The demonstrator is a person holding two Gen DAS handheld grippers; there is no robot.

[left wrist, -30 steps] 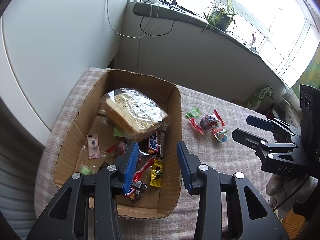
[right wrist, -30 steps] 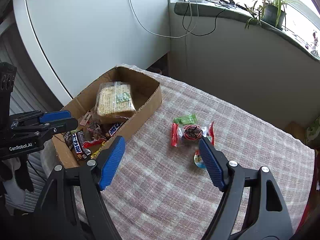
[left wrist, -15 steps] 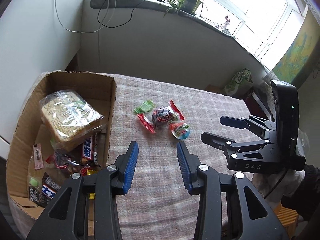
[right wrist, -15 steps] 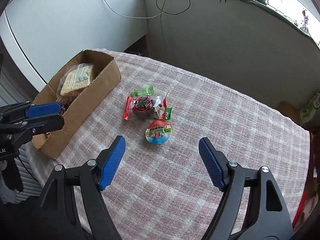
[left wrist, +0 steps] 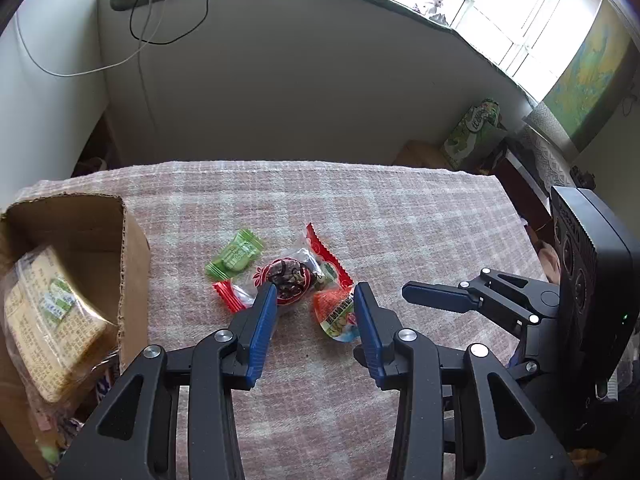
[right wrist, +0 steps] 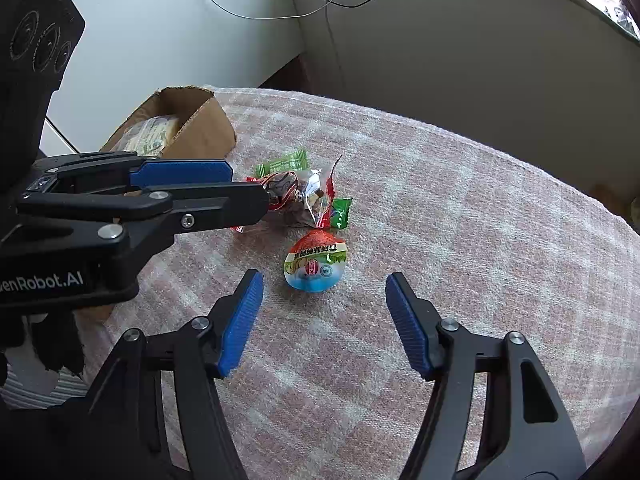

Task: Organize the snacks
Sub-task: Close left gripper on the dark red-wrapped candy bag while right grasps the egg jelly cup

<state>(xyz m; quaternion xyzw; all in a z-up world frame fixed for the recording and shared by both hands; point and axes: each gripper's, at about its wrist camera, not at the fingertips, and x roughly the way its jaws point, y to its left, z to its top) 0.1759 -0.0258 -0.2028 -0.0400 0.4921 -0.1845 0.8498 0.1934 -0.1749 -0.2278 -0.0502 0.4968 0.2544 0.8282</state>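
- Closing, the right gripper [right wrist: 324, 316] has jaws still wide and nothing between its blue pads; the egg-shaped foil-topped snack cup [right wrist: 315, 261] lies just beyond them.
- Partly open and empty, the left gripper [left wrist: 315, 312] hovers over the clear red-edged snack packet [left wrist: 286, 276].
- Farther left stands the brown cardboard box [left wrist: 134, 248].

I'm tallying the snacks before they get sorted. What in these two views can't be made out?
- Cardboard box: left wrist view, cut by the left edge, so its contents can't be counted.
- Clear-wrapped dark snack: right wrist view, partly behind the left gripper.
- Cup snack: left wrist view, its side is behind a finger.
- Green candy: print too small to read.
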